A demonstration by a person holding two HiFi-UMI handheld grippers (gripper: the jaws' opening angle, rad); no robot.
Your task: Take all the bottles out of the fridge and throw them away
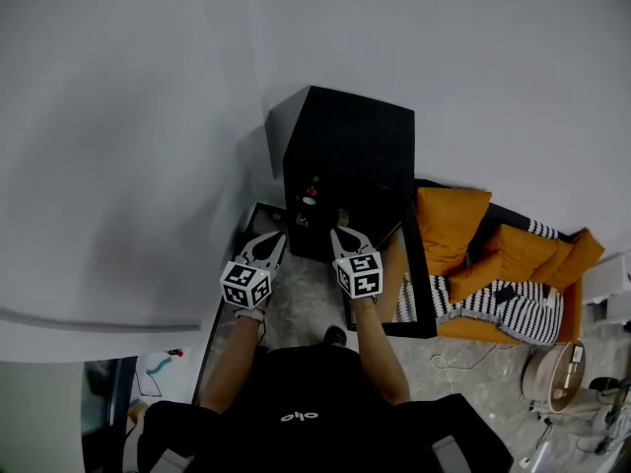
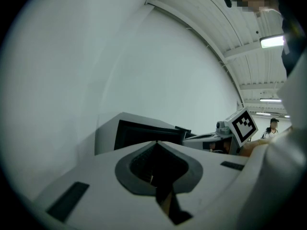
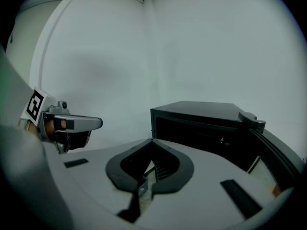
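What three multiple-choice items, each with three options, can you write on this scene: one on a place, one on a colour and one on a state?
1. In the head view, where do the orange cushions lie relative to the fridge?
A) to its left
B) to its right
C) on top of it

2. What colour is the fridge?
A) white
B) black
C) red

3. How does the fridge door stand?
A) open
B) closed
C) taken off

Right letters:
1 B: the cushions lie past the door, at the right of the picture.
2 B: the top and sides of the fridge are black.
3 A: the door is swung out to the right and the inside of the fridge shows.
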